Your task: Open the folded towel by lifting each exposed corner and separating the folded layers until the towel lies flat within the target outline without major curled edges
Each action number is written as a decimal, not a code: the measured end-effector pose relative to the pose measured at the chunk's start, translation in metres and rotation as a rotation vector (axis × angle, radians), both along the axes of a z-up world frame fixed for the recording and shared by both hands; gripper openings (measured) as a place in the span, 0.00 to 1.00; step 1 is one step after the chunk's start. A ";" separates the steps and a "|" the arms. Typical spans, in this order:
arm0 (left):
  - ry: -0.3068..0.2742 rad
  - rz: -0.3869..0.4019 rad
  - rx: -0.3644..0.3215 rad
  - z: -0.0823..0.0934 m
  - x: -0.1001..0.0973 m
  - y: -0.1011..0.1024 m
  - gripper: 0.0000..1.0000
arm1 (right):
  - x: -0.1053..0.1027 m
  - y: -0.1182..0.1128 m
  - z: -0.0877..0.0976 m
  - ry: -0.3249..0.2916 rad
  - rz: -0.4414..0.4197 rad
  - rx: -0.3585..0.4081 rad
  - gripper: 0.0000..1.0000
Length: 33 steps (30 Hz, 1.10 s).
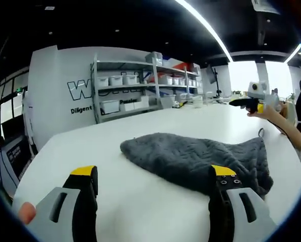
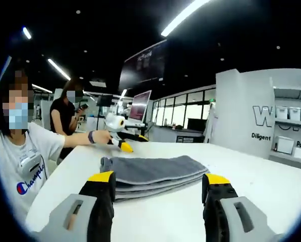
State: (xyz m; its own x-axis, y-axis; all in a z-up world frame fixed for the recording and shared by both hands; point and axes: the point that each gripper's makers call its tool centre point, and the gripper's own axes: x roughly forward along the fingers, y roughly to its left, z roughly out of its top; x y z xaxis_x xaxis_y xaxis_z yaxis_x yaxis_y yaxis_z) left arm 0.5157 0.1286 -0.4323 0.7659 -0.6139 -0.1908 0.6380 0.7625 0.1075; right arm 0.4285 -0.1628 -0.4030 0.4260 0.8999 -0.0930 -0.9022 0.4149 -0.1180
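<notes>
A dark grey towel (image 1: 190, 156) lies folded on the white table (image 1: 120, 201). In the right gripper view the towel (image 2: 155, 171) shows several stacked layers with the folded edges facing me. My left gripper (image 1: 154, 174) is open just short of the towel's near edge, with nothing between its yellow-tipped fingers (image 1: 83, 172). My right gripper (image 2: 160, 185) is also open and empty, close in front of the stack. Each gripper appears in the other's view beyond the towel: the right gripper (image 1: 252, 101) held up in a hand, the left gripper (image 2: 119, 138) low over the table.
The person holding the grippers (image 2: 29, 151) sits at the table's end in a white shirt. Another person (image 2: 64, 116) stands behind. Metal shelves with white bins (image 1: 135, 85) line the far wall. The table edge (image 1: 34, 156) curves away on the left.
</notes>
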 end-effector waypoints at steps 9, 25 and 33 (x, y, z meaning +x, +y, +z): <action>-0.002 -0.012 -0.008 0.003 -0.002 -0.003 0.89 | 0.009 -0.006 -0.024 0.054 -0.020 -0.072 0.94; -0.016 -0.020 -0.024 0.013 -0.008 -0.006 0.89 | -0.001 0.002 -0.037 0.067 -0.006 -0.133 0.99; -0.085 -0.114 -0.037 0.034 -0.046 -0.045 0.91 | -0.007 0.011 -0.021 0.030 0.032 -0.093 0.99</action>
State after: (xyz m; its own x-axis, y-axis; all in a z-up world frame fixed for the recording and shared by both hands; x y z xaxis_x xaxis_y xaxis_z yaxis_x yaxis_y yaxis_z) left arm 0.4697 0.0832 -0.3987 0.7034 -0.7032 -0.1038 0.7104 0.6903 0.1375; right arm 0.4216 -0.1519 -0.4243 0.3930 0.8999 -0.1891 -0.9185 0.3744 -0.1274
